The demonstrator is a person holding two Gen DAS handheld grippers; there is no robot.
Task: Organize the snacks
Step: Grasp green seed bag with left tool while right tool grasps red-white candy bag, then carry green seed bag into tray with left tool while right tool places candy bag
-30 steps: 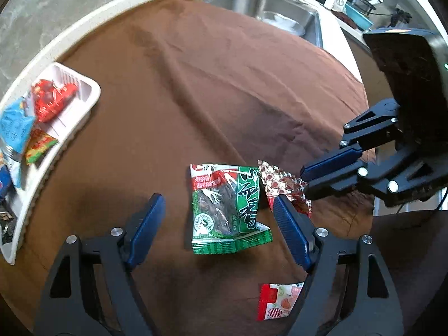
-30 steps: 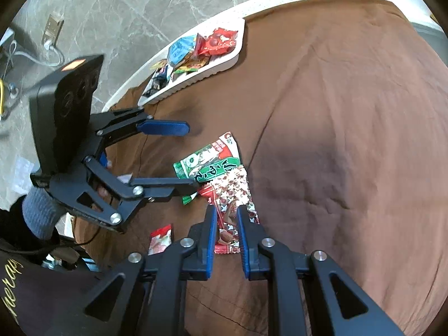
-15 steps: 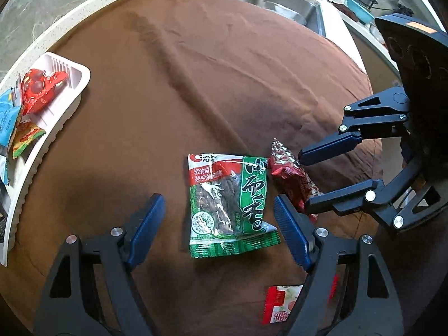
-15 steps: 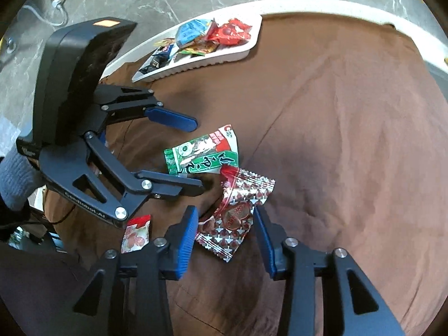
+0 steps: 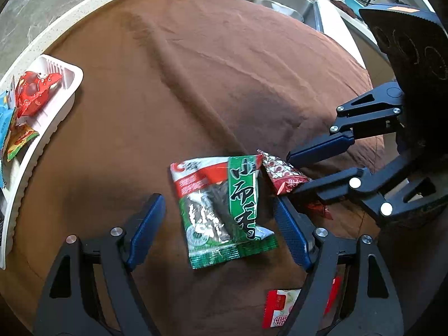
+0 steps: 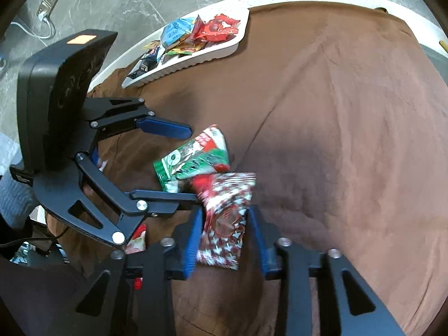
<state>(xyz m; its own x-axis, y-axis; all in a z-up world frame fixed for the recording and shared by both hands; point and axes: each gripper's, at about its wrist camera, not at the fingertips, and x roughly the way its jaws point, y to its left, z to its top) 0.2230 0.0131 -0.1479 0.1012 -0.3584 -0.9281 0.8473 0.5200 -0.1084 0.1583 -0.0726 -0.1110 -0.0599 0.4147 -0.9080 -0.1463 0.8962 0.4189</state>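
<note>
a wrinkled brown cloth (image 5: 224, 89) covered the bench. on it lay a crinkly green and red foil snack packet (image 5: 224, 210), flat between the spread blue-padded fingers of the left tongs (image 5: 218, 226), which were released and touched nothing. just beside it, its corner against the green packet, lay a shiny red and white patterned snack pouch (image 6: 226, 218), partly blurred, between the parted fingers of the right tongs (image 6: 224, 232); i could not tell whether the pads touched it. a small red and white sweet wrapper (image 5: 280, 308) lay near the left tongs. a ridged white plastic tray (image 5: 53, 128) at the cloth's edge held several bright packets.
</note>
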